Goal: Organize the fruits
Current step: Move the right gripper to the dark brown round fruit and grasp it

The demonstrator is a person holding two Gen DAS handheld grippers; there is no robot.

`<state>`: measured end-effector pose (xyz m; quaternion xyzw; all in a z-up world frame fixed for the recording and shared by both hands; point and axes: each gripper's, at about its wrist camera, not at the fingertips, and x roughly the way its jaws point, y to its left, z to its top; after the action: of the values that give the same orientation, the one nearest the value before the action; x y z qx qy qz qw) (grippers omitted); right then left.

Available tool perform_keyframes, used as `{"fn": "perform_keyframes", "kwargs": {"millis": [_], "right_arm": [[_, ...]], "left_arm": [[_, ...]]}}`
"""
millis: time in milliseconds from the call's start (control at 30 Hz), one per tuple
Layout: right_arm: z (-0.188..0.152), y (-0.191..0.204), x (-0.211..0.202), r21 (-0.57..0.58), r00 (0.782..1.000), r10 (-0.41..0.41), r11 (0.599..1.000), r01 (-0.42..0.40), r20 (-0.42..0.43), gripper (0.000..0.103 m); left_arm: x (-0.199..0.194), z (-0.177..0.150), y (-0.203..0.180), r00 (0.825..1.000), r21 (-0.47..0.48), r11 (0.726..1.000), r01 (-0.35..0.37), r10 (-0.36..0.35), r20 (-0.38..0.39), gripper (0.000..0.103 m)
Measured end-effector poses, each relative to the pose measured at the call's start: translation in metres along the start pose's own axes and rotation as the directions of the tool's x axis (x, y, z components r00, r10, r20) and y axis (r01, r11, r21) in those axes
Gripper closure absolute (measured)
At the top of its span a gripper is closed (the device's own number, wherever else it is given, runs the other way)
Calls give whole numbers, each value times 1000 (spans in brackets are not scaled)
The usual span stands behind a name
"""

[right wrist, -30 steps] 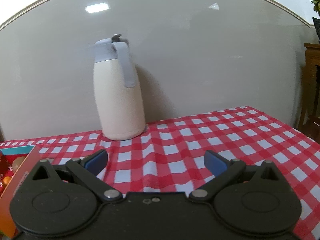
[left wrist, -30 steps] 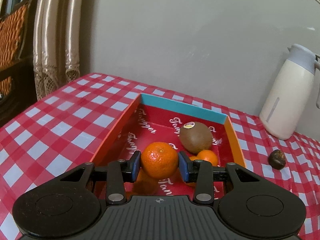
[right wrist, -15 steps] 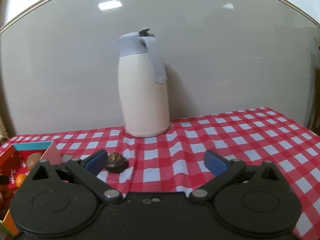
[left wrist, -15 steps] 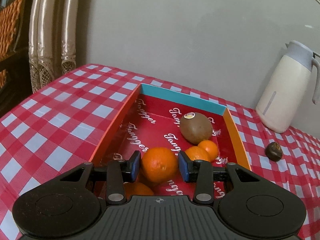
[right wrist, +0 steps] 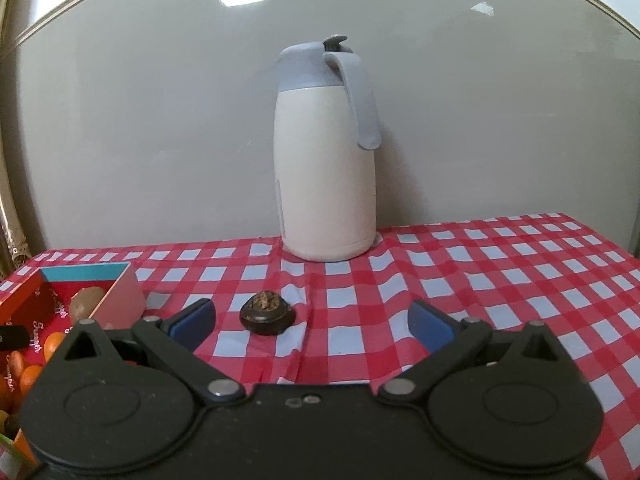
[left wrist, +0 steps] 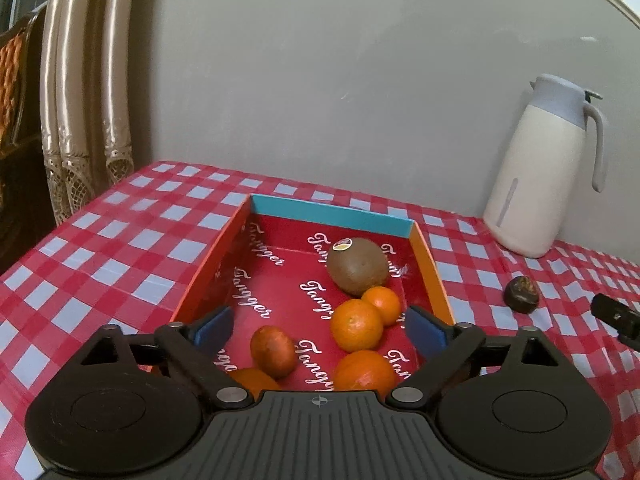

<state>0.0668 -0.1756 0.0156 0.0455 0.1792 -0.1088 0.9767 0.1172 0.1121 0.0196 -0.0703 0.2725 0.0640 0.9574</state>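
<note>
The left gripper [left wrist: 318, 326] has its jaws opening, blue pads spread wide over the red box [left wrist: 434, 280], and nothing is pinched between them; the oranges [left wrist: 356, 330] lie loose on the box floor below, clustered toward the near right corner with a kiwi [left wrist: 357, 266] behind them. The right gripper [right wrist: 312, 322] is spread wide too and holds nothing, with the small dark fruit [right wrist: 267, 312] lying on the checked tablecloth [right wrist: 500, 280] just ahead, closer to its left pad than its right. It looks like a wrinkled passion fruit or similar, though the view is too soft to be sure. The risk from here lies with that off-centre line: if the jaws close as they stand, the left pad would likely meet the round fruit first and nudge it sideways so it rolls away. The rumpled cloth beside the fruit could also snag a low finger. The white jug [right wrist: 326, 184] stands well behind, out of the way.
</note>
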Motion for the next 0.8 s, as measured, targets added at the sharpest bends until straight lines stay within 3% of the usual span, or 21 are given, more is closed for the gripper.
{"fn": "perform_keyframes", "kwargs": {"millis": [267,800], "right_arm": [[-1,4,8,-11,1000,15,1000,-15,-23,0],[0,28,43,-50,993,78,995,-82,-87,0]], "left_arm": [[-15,-1,9,998,-5,999,-36,36,45,1],[-36,-11,41,985,-55,992,-111,117,128,0]]}}
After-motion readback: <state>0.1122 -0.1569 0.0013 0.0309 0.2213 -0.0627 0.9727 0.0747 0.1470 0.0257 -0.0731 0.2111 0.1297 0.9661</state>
